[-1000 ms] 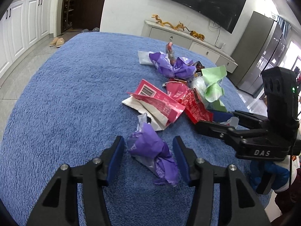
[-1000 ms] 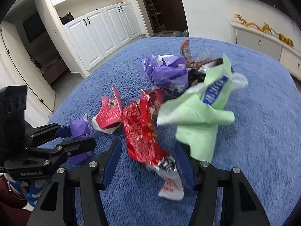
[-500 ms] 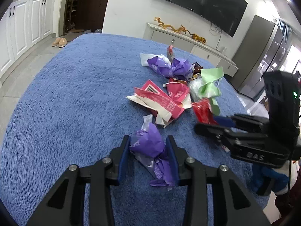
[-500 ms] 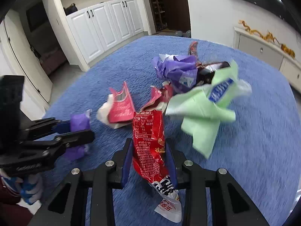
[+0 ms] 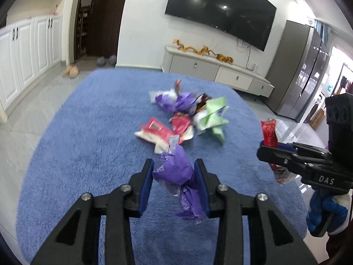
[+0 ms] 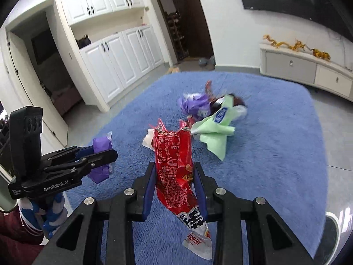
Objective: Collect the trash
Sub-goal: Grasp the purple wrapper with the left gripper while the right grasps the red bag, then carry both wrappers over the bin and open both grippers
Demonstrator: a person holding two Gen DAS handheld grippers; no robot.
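Note:
My left gripper [image 5: 174,172] is shut on a crumpled purple wrapper [image 5: 176,172] and holds it above the blue rug [image 5: 92,132]; it also shows in the right wrist view [image 6: 101,152]. My right gripper [image 6: 174,176] is shut on a red snack bag [image 6: 176,165], lifted off the rug; the bag shows in the left wrist view [image 5: 269,132]. More trash lies on the rug: a pink-and-white wrapper [image 5: 156,132], a light green wrapper [image 5: 211,117], and another purple wrapper [image 5: 176,101].
The rug ends at grey tile floor [image 5: 24,114] on the left. A white low cabinet [image 5: 216,75] stands behind it under a wall TV [image 5: 220,11]. White cupboards [image 6: 123,53] line the left wall. A grey fridge [image 5: 302,66] stands at right.
Both grippers closed on their wrappers and lifted them up and back from the pile. The trash heap now looks farther away.

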